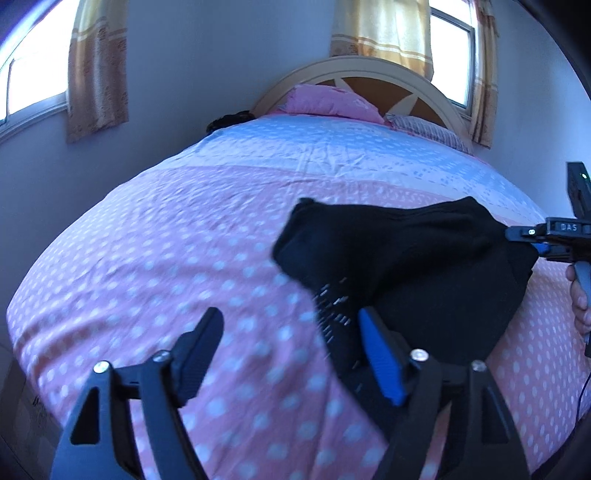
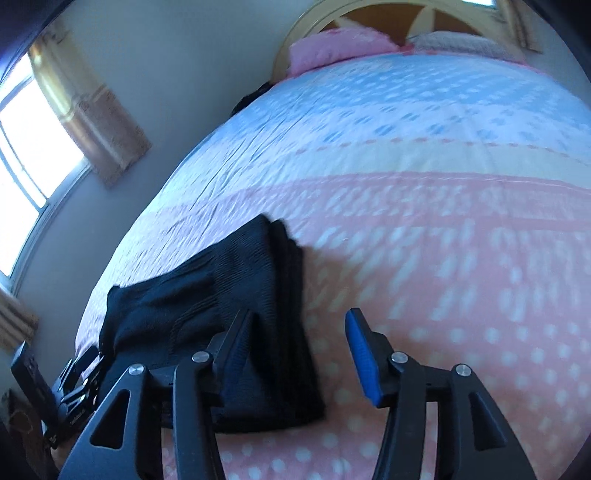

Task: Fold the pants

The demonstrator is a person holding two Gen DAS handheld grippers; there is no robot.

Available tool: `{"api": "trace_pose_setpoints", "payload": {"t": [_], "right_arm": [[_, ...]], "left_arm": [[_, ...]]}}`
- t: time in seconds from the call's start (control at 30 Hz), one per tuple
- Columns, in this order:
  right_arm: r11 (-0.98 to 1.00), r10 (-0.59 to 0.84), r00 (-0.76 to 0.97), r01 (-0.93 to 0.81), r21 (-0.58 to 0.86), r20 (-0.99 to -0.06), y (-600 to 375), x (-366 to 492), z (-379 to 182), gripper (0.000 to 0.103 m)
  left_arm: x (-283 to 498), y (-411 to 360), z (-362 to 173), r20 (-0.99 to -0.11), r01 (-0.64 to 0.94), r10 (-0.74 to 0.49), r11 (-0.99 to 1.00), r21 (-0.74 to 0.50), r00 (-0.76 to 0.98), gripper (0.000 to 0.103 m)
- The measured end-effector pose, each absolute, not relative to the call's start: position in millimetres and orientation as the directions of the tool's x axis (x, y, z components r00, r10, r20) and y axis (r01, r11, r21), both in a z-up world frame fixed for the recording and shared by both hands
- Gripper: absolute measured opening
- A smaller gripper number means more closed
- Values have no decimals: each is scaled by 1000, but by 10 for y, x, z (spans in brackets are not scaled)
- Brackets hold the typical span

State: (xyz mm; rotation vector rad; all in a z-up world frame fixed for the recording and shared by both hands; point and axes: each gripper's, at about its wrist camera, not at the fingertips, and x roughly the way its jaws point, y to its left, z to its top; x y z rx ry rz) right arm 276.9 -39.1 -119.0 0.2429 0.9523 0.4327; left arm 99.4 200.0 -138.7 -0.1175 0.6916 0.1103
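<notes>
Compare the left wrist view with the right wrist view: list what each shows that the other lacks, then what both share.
Only the left wrist view shows the open left gripper head-on, white dash markings on the fabric and a window right of the headboard. Only the right wrist view shows the open right gripper head-on and the cloth's stacked folded edge. Both share the black folded pants, dotted pink-and-blue bedspread, pink pillow and wooden headboard.

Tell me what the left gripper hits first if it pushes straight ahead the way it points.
Probably the bedspread: the open left gripper has only pink dotted cover between its fingers. The black pants lie just right of that line, overlapping the right finger, so depth leaves some doubt.
</notes>
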Motion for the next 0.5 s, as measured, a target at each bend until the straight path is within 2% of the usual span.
{"api": "trace_pose_setpoints", "payload": {"t": [0.13, 0.33, 0.5], "right_arm": [[921, 388, 565, -210, 327, -728, -536, 2478, -972, 55], [930, 368, 660, -254, 266, -655, -543, 1756, -502, 59], [926, 375, 717, -321, 199, -587, -462, 1136, -173, 60]], "left_arm": [[758, 2072, -1238, -642, -159, 72, 984, -78, 763, 80], [361, 1970, -735, -544, -150, 87, 986, -74, 835, 82], [140, 1812, -306, -445, -120, 71, 989, -84, 893, 95]]}}
